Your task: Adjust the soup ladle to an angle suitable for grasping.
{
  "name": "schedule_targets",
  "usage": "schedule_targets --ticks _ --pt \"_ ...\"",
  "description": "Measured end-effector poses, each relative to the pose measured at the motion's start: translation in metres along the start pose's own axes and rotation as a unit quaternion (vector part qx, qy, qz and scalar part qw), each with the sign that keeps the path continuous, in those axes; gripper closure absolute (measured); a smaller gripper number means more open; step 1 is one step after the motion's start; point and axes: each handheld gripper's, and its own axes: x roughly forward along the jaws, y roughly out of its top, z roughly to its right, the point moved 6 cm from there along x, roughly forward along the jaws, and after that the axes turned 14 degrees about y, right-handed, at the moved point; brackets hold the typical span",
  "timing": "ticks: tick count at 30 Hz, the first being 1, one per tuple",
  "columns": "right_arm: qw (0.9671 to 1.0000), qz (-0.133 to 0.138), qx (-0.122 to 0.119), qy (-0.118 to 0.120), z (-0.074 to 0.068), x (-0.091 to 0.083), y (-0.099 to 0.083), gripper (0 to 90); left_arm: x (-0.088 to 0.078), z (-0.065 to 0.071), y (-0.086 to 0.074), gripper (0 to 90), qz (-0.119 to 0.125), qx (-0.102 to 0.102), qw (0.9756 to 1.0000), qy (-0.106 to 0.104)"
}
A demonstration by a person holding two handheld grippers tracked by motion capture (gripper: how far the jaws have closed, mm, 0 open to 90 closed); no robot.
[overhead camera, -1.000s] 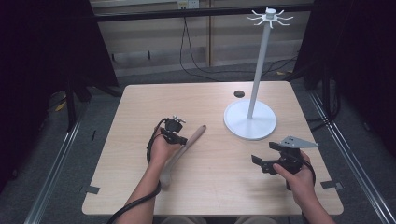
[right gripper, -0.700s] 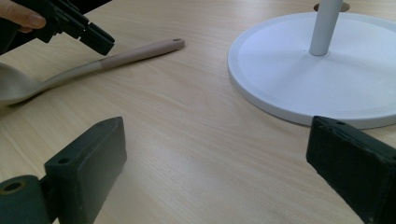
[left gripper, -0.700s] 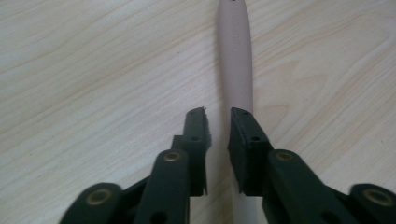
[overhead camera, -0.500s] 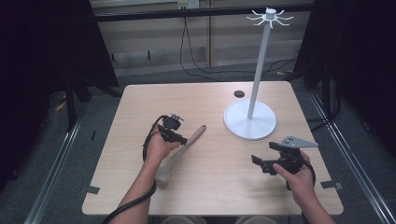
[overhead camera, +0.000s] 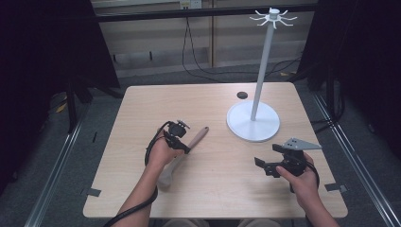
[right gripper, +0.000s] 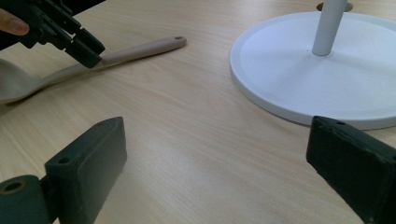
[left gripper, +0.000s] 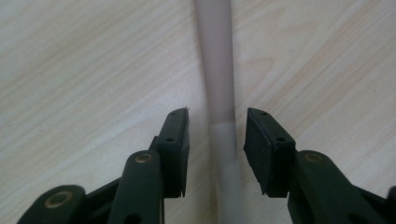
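Two open grippers, one spoon between the left jaws

Left gripper (overhead camera: 182,142): jaws stand apart, one on each side of the spoon (overhead camera: 182,153) handle, a clear gap showing at both pads in the left gripper view. They have just been opening, with the handle between them and no pad pressing on it. The spoon lies flat on the table (overhead camera: 142,109). In the left gripper view the handle (left gripper: 219,84) runs straight up the frame, slightly nearer the left finger (left gripper: 175,140) than the right finger (left gripper: 266,149).

Judged step: setting the spoon down, or re-taking it. To do either well, the jaws should stay square across the handle, the hand should lift straight off or close evenly, and the handle wants centring first so neither pad shoves it sideways.

Long axis: seen from the high view, the spoon runs on a diagonal, bowl toward the person and under the left hand (overhead camera: 161,153), handle tip pointing away and rightward beyond the fingertips, toward the white stand (overhead camera: 253,120). The hole at the handle end (right gripper: 177,39) shows in the right gripper view.

Right gripper (overhead camera: 269,165): jaws wide, nothing between them, well apart from the spoon, resting near the stand's base.
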Motion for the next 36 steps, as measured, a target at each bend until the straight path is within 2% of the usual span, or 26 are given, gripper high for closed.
schedule_targets --ticks 1,3,5,9,10,13,14,16,17,18,19,20,21,22,24,28,29,30,31,33,36 --pt "1.0000 0.000 0.000 0.000 0.000 0.000 0.000 4.7 0.000 0.000 0.000 60.0 0.000 0.000 1.0000 0.000" --pt "1.0000 0.001 -0.001 0.000 0.000 0.000 0.000 4.6 0.002 0.001 -0.003 60.0 -0.017 0.018 0.9997 0.003" --pt "1.0000 0.000 -0.002 0.000 0.000 0.000 0.000 4.6 0.004 0.002 -0.004 60.0 -0.021 0.019 0.9996 -0.001" --pt "1.0000 0.000 -0.001 -0.001 0.000 0.001 0.000 4.7 0.007 0.003 -0.003 65.3 -0.026 0.024 0.9993 0.009" --pt "1.0000 0.001 -0.001 -0.001 0.000 0.000 0.000 4.6 0.006 0.004 -0.003 75.4 -0.031 0.025 0.9992 0.002" --pt "1.0000 0.000 0.000 -0.001 0.000 0.000 0.000 4.6 0.006 0.003 -0.002 76.6 -0.037 0.020 0.9991 0.002" --pt "1.0000 0.000 0.000 -0.001 0.001 0.000 0.000 4.6 0.006 0.004 -0.002 77.2 -0.036 0.011 0.9993 -0.001" --pt "1.0000 0.000 -0.001 -0.001 0.001 0.000 0.000 4.6 0.005 0.006 -0.003 78.4 -0.031 0.014 0.9994 -0.008" --pt "1.0000 0.000 0.000 -0.001 0.001 0.000 0.000 4.6 0.004 0.008 -0.003 78.4 -0.024 0.005 0.9997 -0.005" --pt "1.0000 0.000 0.000 -0.001 0.001 0.000 0.000 4.6 0.002 0.007 -0.003 78.4 -0.022 0.008 0.9997 -0.004" --pt "1.0000 0.000 0.001 0.000 0.001 0.001 0.000 4.6 -0.001 0.007 -0.003 78.5 -0.020 0.002 0.9998 -0.008" --pt "1.0000 0.000 0.001 -0.001 0.001 0.001 -0.001 4.6 -0.004 0.005 -0.001 78.5 -0.010 -0.005 0.9998 -0.015" --pt "1.0000 -0.001 0.001 -0.001 0.000 0.001 -0.001 4.6 -0.006 0.005 -0.001 78.5 -0.002 -0.022 0.9996 -0.016" --pt "1.0000 -0.001 -0.001 -0.001 0.000 0.001 -0.001 4.6 -0.010 0.003 0.000 78.6 0.001 -0.022 0.9996 -0.018" --pt "1.0000 -0.002 -0.003 -0.001 0.000 0.002 0.000 4.6 -0.017 0.001 0.002 78.7 0.023 -0.027 0.9991 -0.022" --pt "1.0000 -0.003 -0.003 0.000 -0.001 0.004 -0.001 4.7 -0.033 -0.004 0.005 78.8 0.056 -0.042 0.9971 -0.029" --pt "1.0000 -0.004 -0.003 0.000 -0.001 0.005 -0.001 4.7 -0.037 -0.006 0.006 78.8 0.069 -0.044 0.9958 -0.041" --pt "1.0000 -0.004 -0.003 0.000 -0.001 0.005 -0.001 4.7 -0.037 -0.006 0.006 78.8 0.069 -0.044 0.9958 -0.041" --pt "1.0000 -0.005 -0.004 0.002 -0.002 0.005 -0.001 4.6 -0.041 -0.008 0.006 78.8 0.082 -0.049 0.9943 -0.048" --pt "1.0000 -0.004 -0.005 0.001 -0.003 0.006 -0.001 4.6 -0.044 -0.009 0.006 78.8 0.087 -0.051 0.9938 -0.048" --pt "1.0000 -0.005 -0.005 0.004 -0.003 0.007 -0.001 4.6 -0.051 -0.010 0.007 78.7 0.116 -0.055 0.9905 -0.049"
